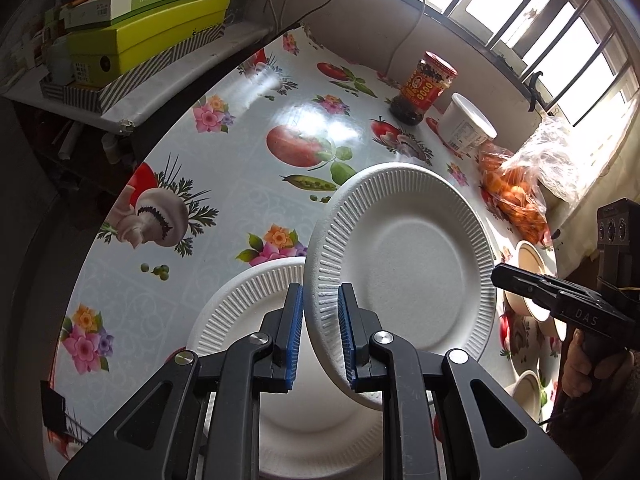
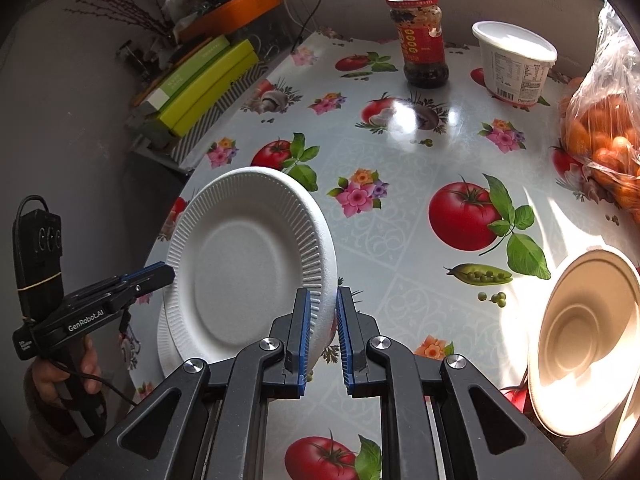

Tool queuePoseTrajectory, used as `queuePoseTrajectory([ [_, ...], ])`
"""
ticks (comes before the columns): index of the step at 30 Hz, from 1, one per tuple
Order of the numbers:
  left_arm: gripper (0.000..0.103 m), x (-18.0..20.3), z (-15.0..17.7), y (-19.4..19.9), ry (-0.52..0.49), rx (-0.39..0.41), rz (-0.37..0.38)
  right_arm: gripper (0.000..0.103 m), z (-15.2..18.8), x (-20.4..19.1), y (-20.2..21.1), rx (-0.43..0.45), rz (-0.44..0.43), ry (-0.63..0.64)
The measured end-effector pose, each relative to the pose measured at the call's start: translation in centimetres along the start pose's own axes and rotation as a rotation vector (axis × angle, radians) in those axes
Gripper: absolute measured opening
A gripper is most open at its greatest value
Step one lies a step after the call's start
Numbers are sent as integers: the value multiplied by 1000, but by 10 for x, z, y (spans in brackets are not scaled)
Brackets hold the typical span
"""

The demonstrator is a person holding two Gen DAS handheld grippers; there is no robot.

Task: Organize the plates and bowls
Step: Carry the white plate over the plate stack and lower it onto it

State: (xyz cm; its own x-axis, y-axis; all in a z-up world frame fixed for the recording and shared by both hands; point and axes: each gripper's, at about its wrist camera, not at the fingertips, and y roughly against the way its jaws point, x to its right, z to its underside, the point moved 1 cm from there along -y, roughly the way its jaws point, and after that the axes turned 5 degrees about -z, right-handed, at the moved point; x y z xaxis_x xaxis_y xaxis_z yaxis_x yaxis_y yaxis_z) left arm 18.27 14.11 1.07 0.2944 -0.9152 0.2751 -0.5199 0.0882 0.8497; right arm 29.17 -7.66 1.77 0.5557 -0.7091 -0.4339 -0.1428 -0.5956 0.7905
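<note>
**Left wrist view: one foam plate clamped by both grippers above the plate stack**

Landmark: the raised plate (image 1: pixel 412 256), white foam with a ribbed rim, tilted and clear of the table (image 1: pixel 240 128).

- Left of the raised plate: the left gripper (image 1: pixel 321 292) has its jaws closed on the near left rim, blue pads pressing the ribbing.
- Below and left of it: the lower plate (image 1: pixel 248 304) lies flat on the oilcloth. The right wrist view shows a doubled edge there, so possibly more than one is stacked.
- Right edge of the raised plate: the right gripper (image 2: pixel 323 294) is likewise closed on the rim.
- Right of the raised plate: beige bowls (image 2: pixel 580 340) at the table edge.
- Beyond it, far side: jar (image 2: pixel 420 40), white tub (image 2: pixel 516 64), bag of oranges (image 2: pixel 604 132).

Handling (judgement): the plate is very light and stiff but brittle. A hard pinch would dent or crack the foam. Take hold on the ribbed rim, which gives the pads purchase, and keep opposite grips level to avoid bending.

Counts: foam plates, two certain. Bowls, at least two, total unclear. Jar one, tub one, bag one.
</note>
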Motion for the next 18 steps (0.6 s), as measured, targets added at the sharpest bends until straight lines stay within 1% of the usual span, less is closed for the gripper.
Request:
queuePoseTrajectory([
  [5,18,-10,9,6,15,8,-14,14,8,-10,-6,-10,-16,10],
  [18,18,-33,29,18,62,20,-18,15,21,-29,-21,-41,-34,38],
])
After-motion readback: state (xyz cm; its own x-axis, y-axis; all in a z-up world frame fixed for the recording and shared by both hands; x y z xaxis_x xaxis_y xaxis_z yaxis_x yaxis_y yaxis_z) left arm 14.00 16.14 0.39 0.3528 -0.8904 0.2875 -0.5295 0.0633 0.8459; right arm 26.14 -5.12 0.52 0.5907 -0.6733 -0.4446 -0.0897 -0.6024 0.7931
